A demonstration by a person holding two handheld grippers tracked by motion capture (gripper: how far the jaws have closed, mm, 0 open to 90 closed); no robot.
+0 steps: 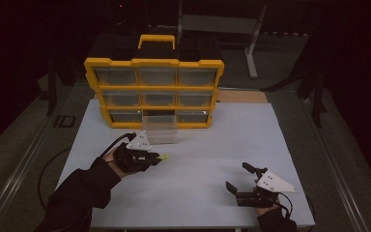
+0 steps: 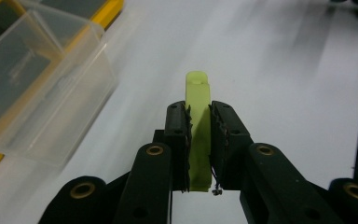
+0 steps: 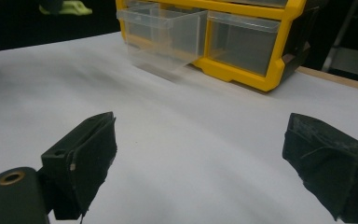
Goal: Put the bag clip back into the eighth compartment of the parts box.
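Two handheld grippers work over a matte white table [image 1: 212, 145]. The reference landmark is the yellow organiser [image 1: 154, 92], a rigid plastic frame with a carry handle on top and three rows of three translucent drawers.

One clear drawer [image 1: 160, 128], a thin-walled rectangular bin, is pulled out of the bottom row's middle slot and projects over the table in front of the organiser. In the right gripper view it [image 3: 168, 35] shows smooth, see-through walls.

The left gripper [image 1: 158, 157] sits just in front of the organiser, near the pulled-out drawer and slightly to its left. Its jaws are clenched on a lime-green block [image 2: 198, 130], a smooth, opaque, elongated piece with flat sides and a rounded far end. In the left gripper view [image 2: 199, 140] the black pads press both long faces of the block, which projects beyond the jaw tips. The pad edges look rough and frayed. The block [image 1: 164, 156] is clear of the table surface and close to the open drawer.

The right gripper [image 1: 236, 178] sits well in front of the organiser, towards its right side, near the table's near edge. Its jaws [image 3: 200, 163] stand wide apart, released, with nothing between them; the pads carry a coarse black covering.
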